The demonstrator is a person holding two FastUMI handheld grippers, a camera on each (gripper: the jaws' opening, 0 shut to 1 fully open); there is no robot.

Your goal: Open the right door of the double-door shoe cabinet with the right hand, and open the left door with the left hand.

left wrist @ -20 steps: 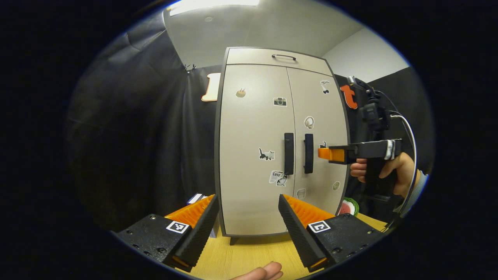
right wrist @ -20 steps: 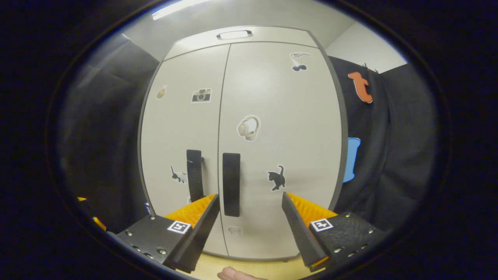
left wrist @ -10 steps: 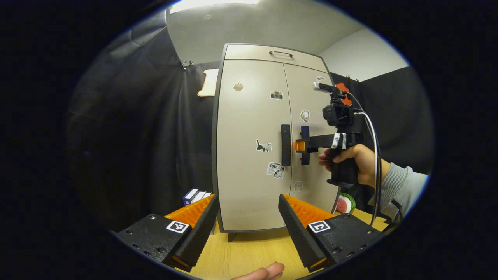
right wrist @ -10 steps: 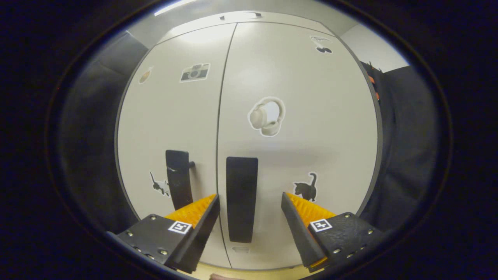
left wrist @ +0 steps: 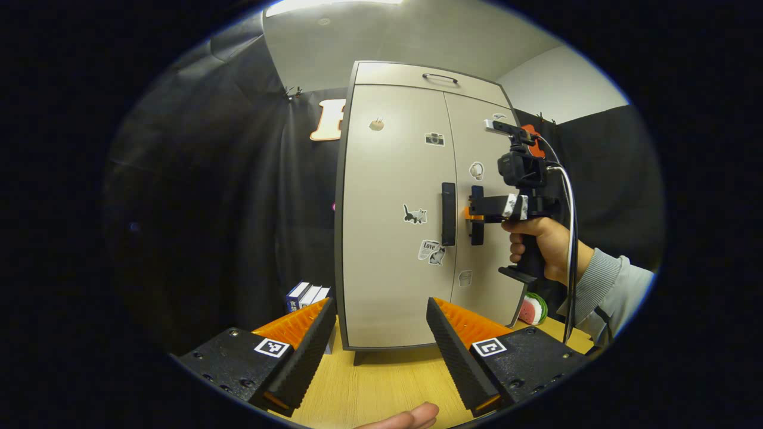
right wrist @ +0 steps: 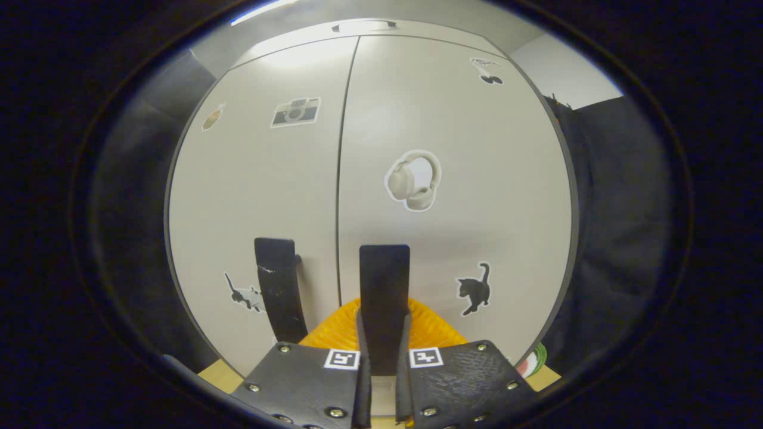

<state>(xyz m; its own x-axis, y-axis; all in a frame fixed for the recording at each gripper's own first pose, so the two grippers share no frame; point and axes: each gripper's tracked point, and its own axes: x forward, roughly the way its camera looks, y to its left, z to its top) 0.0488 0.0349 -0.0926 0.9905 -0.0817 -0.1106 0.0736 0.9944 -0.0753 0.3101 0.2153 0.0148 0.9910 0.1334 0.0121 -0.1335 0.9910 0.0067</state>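
Clamping now on the right door handle: right claw clenched around the black bar, both fingers pressing its sides, after gaping wide on either side of it half a second ago. Showing the same grip from the left gripper view, at about 3 o'clock: right claw pinched on the right door handle, a hand wrapped round the pistol grip, a grey sleeve trailing toward 4 o'clock.

Standing shut for the moment, both doors of the shoe cabinet: right door and left door meeting flush along the centre seam, no gap opening yet. Sitting just left of the seam, at 9 o'clock from the gripped bar, the left door handle, untouched.

Hanging back, well apart from the cabinet: left claw released, fingers spread wide above the wooden tabletop, drifting only slightly over the last second. Lying near the cabinet's foot: some books at 8 o'clock, a watermelon-patterned object at 4 o'clock.

Meaning for the task: approach on the right side finished, grasp secured, pulling probably coming next, swinging the right door outward on its outer hinge. Needing afterwards a reach by the left claw toward the left door handle. Risking a slip off the smooth narrow bar if pulling straight back rather than along the door's arc.
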